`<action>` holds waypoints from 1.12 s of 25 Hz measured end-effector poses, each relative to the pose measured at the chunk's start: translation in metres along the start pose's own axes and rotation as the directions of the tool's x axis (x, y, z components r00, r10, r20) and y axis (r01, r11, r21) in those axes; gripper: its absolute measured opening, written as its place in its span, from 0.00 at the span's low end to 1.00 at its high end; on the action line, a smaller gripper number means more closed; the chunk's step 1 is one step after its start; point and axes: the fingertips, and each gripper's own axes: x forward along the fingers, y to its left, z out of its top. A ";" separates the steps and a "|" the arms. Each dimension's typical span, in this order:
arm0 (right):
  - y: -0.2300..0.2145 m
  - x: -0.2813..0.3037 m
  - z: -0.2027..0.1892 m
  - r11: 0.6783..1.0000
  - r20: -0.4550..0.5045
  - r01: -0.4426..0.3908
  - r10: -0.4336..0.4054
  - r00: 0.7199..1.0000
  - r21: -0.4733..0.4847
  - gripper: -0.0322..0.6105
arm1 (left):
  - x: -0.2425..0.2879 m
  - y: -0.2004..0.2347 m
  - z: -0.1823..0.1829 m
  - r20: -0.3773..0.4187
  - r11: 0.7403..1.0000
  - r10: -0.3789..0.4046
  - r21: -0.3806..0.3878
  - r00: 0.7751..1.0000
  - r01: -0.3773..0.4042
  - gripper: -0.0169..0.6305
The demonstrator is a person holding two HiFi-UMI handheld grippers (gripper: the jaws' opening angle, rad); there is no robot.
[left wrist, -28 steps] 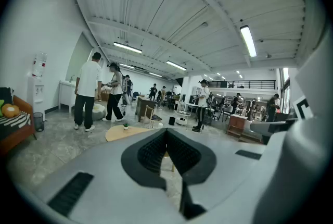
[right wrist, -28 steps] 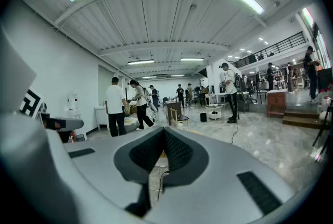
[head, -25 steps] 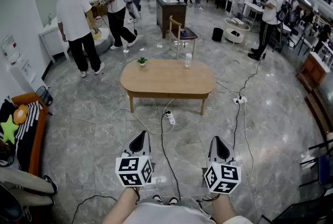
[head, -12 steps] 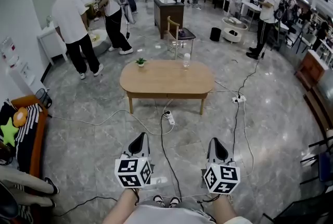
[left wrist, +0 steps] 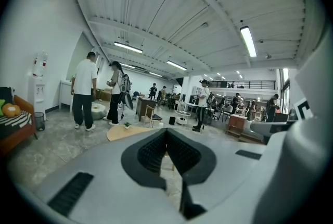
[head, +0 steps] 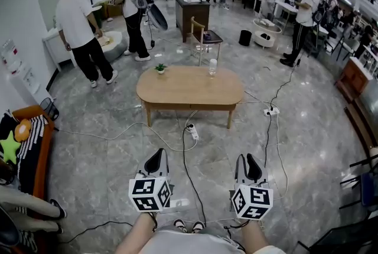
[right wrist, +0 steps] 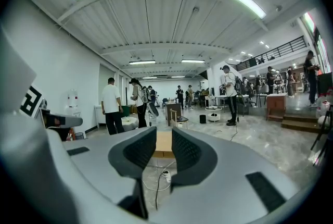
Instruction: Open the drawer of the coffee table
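Note:
The oval wooden coffee table (head: pixel 190 88) stands in the middle of the room, well ahead of both grippers, its front apron (head: pixel 190 108) facing me. My left gripper (head: pixel 157 158) is held low near my body, its jaws shut with nothing between them (left wrist: pixel 166 134). My right gripper (head: pixel 248 161) hangs beside it at the same height. Its jaws are opening, a narrow gap shows between them and nothing is in it (right wrist: pixel 164 137). The table (right wrist: pixel 163 144) shows far off through that gap. Neither gripper is near the table.
A small potted plant (head: pixel 160 69) and a clear bottle (head: pixel 212 68) stand on the table. A power strip (head: pixel 192 133) and cables lie on the floor between me and the table. An orange sofa (head: pixel 36 146) is at the left, and people (head: pixel 80 31) stand behind.
The right gripper's jaws have parted a little. The left gripper has hardly moved. The people at the back left have shifted about.

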 end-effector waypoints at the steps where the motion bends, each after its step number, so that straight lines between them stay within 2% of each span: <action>1: 0.001 0.000 0.000 1.000 -0.001 0.000 0.000 1.000 0.002 0.21 | -0.001 0.001 0.000 0.001 1.000 0.002 -0.001 1.000 -0.002 0.02; 11: 0.005 -0.005 0.012 1.000 0.024 0.019 -0.019 1.000 0.000 0.43 | -0.007 0.014 0.009 0.013 1.000 0.010 -0.005 1.000 -0.010 0.02; 17: 0.001 -0.003 0.009 0.999 0.020 0.044 -0.044 0.999 -0.004 0.65 | -0.010 0.016 0.022 0.031 1.000 -0.001 0.008 1.000 0.001 0.02; 21: -0.004 -0.005 0.009 0.998 0.026 0.060 -0.060 0.998 -0.002 0.73 | -0.008 0.015 0.028 0.041 0.999 -0.006 0.050 0.999 0.004 0.02; 24: -0.003 -0.007 0.010 0.998 0.036 0.069 -0.069 0.997 0.001 0.79 | -0.007 0.018 0.028 0.041 0.999 -0.009 0.043 0.999 0.008 0.02; 28: -0.004 -0.009 0.010 0.996 0.054 0.091 -0.091 0.994 0.002 0.93 | -0.007 0.021 0.024 0.034 0.999 -0.017 0.039 0.999 0.015 0.02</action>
